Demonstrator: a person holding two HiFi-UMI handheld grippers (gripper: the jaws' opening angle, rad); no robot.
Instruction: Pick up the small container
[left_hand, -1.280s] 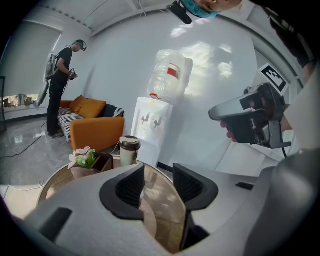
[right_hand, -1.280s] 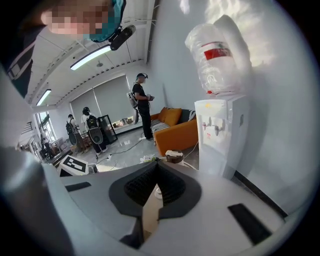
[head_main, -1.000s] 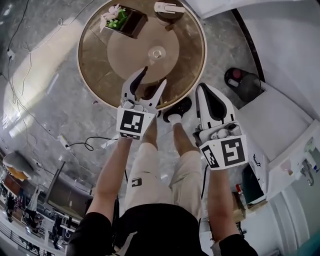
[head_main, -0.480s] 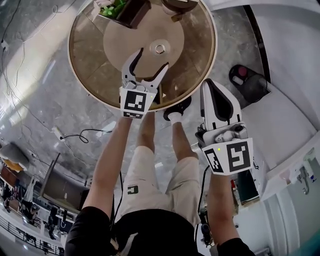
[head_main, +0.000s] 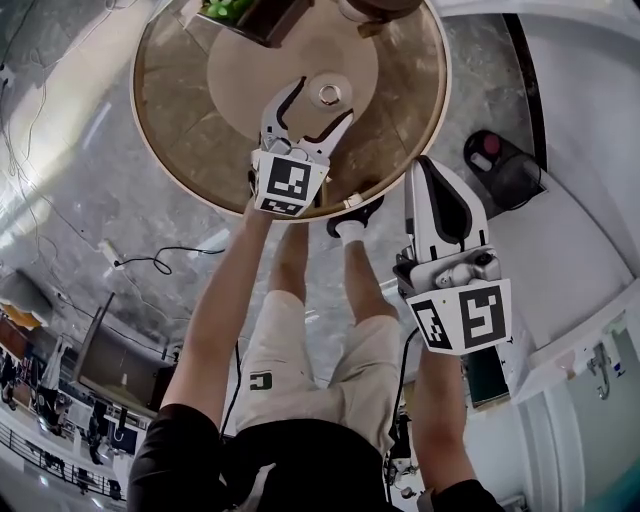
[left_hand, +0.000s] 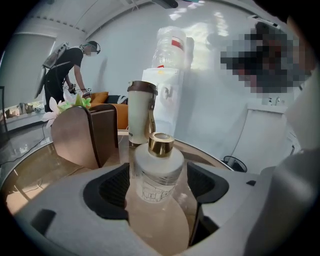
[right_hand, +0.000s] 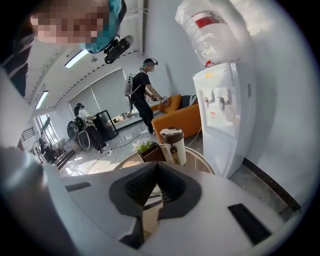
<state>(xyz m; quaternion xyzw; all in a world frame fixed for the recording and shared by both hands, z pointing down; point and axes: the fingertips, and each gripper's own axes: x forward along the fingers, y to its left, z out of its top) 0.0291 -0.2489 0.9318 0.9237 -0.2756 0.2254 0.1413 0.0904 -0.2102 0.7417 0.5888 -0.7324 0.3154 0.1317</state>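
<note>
Small container (left_hand: 156, 172), a frosted white bottle with a gold cap and a faint line drawing on its side, is standing upright near the middle of the paler centre disc (head_main: 250, 70) of the round brown table (head_main: 175, 130). The left gripper (head_main: 322, 102) is reaching in over the table's near edge and bracketing the bottle. Its jaws have just been opening and are now standing very wide. In the left gripper view the bottle is sitting in the gap between the two dark pads with a sliver of clearance on either side, so nothing is being squeezed. The right gripper (head_main: 424, 172) is hanging off the table's right side, over the grey floor and near the person's black shoe (head_main: 355, 215), and its jaws are pressing together with nothing between them. Beyond the bottle, a tall cream tumbler (left_hand: 140, 112) with a brown lid is standing at the far rim of the table. To its left, a dark brown planter box (left_hand: 80, 137) is holding green leaves and pale flowers. A white water dispenser (left_hand: 167, 87) with an upturned bottle on top is standing behind the table, and another person (left_hand: 62, 70) is bending over in the background.
</note>
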